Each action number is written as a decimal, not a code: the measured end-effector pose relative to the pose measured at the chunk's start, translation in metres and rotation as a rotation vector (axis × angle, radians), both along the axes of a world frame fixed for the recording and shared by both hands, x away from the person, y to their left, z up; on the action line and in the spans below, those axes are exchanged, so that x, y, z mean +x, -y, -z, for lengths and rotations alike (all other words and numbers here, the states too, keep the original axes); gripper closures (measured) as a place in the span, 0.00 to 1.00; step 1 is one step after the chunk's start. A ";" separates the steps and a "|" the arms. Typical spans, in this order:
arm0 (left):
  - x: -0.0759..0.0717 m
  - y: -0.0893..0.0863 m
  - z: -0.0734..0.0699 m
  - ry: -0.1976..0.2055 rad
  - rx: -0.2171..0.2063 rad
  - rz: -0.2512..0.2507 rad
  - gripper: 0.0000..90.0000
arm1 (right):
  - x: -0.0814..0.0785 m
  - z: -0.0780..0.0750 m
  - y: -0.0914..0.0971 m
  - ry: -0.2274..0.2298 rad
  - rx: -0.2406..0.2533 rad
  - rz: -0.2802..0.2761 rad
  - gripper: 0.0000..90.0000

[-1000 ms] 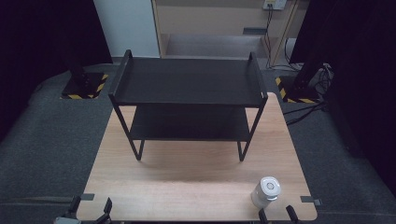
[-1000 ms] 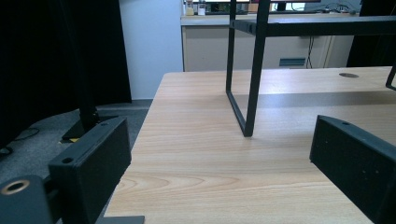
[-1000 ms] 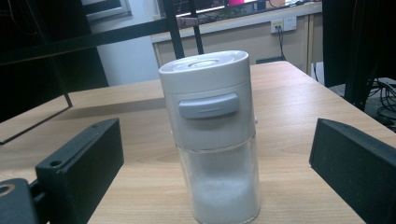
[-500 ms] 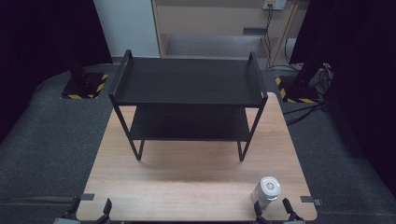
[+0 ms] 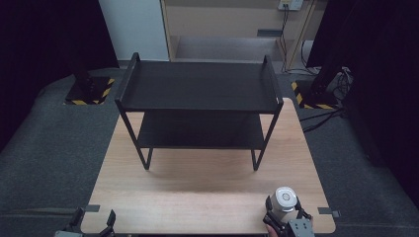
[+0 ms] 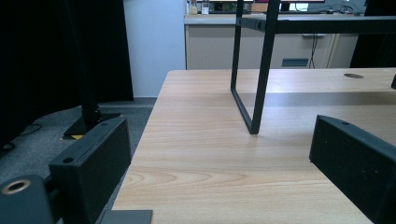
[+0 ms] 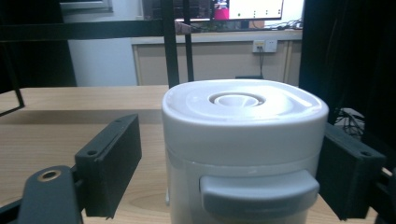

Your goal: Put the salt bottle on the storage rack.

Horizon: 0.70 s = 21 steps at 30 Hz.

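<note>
A white canister with a round lid and a grey front latch [image 5: 285, 198] stands near the table's front right corner. My right gripper [image 5: 284, 213] has its jaws on either side of it. In the right gripper view the canister [image 7: 243, 140] sits between the two jaws of the right gripper [image 7: 229, 158]. The jaws have just been closing; a gap still shows at the left jaw, and the right jaw is at the canister's wall. My left gripper [image 5: 92, 223] rests open at the table's front left edge, and the left gripper [image 6: 219, 172] has nothing between its jaws.
A black two-tier metal shelf rack [image 5: 197, 86] stands on the far half of the wooden table [image 5: 197, 192], and its near leg [image 6: 258, 93] rises ahead of the left gripper. Grey carpet surrounds the table. Black stands with striped bases [image 5: 316, 96] flank the back corners.
The right gripper has come forward from the table's front edge until its jaws flank the canister, and the jaws have narrowed. The left gripper has stayed put.
</note>
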<state>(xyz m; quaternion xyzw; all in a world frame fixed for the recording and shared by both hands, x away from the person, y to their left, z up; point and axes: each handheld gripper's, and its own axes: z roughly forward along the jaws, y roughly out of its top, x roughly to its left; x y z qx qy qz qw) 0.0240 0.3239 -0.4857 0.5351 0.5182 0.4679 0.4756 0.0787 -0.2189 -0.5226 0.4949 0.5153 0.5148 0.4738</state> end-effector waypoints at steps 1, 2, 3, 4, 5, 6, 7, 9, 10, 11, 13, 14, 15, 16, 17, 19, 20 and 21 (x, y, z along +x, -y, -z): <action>0.000 0.000 0.000 0.000 0.000 0.000 0.05 | 0.000 0.000 -0.001 0.001 -0.001 0.007 0.24; 0.000 0.000 0.000 -0.001 0.000 0.001 0.05 | 0.000 0.001 -0.001 0.002 -0.004 0.015 0.27; 0.001 0.000 0.000 -0.002 -0.001 0.002 0.05 | 0.000 0.001 -0.002 0.001 -0.003 0.024 0.30; 0.001 0.000 0.000 -0.003 0.000 0.004 0.05 | 0.000 0.001 -0.001 0.001 0.000 0.030 0.32; 0.001 0.000 0.000 -0.003 0.002 0.005 0.05 | 0.000 0.001 -0.001 0.000 -0.002 0.030 0.34; 0.001 0.000 0.000 -0.003 0.001 0.007 0.05 | 0.001 0.001 0.000 0.001 -0.005 0.027 0.34; 0.002 0.000 0.000 -0.004 0.001 0.008 0.05 | 0.001 0.002 -0.001 0.001 -0.008 0.030 0.34; 0.002 0.001 0.000 -0.005 0.002 0.010 0.05 | 0.001 0.001 -0.003 -0.001 -0.011 0.035 0.35; 0.002 0.001 0.000 -0.003 0.001 0.009 0.05 | 0.001 0.000 -0.003 -0.002 -0.012 0.038 0.35; 0.002 0.001 0.000 -0.001 0.001 0.011 0.05 | 0.001 0.000 -0.004 -0.004 -0.012 0.041 0.35; 0.001 0.001 -0.001 0.003 -0.001 0.010 0.05 | 0.001 -0.003 -0.005 -0.015 -0.012 0.043 0.35; 0.001 0.001 -0.001 0.003 -0.001 0.010 0.05 | 0.001 -0.005 -0.004 -0.022 -0.010 0.041 0.35; 0.001 0.001 -0.001 0.003 -0.001 0.011 0.05 | 0.001 -0.007 -0.004 -0.026 -0.007 0.038 0.35; 0.001 0.001 -0.001 0.002 0.000 0.012 0.05 | 0.001 -0.008 -0.003 -0.030 -0.001 0.030 0.35; 0.001 0.001 -0.002 0.003 0.001 0.013 0.05 | 0.001 -0.010 -0.002 -0.033 0.002 0.019 0.35; 0.001 0.001 -0.002 0.004 0.003 0.016 0.05 | -0.002 -0.016 -0.003 -0.029 -0.001 -0.002 0.35; 0.001 0.001 -0.003 0.005 0.004 0.017 0.05 | -0.003 -0.020 -0.003 -0.026 0.005 -0.018 0.35; 0.001 0.001 -0.003 0.005 0.004 0.018 0.05 | -0.004 -0.025 -0.004 -0.021 0.015 -0.036 0.35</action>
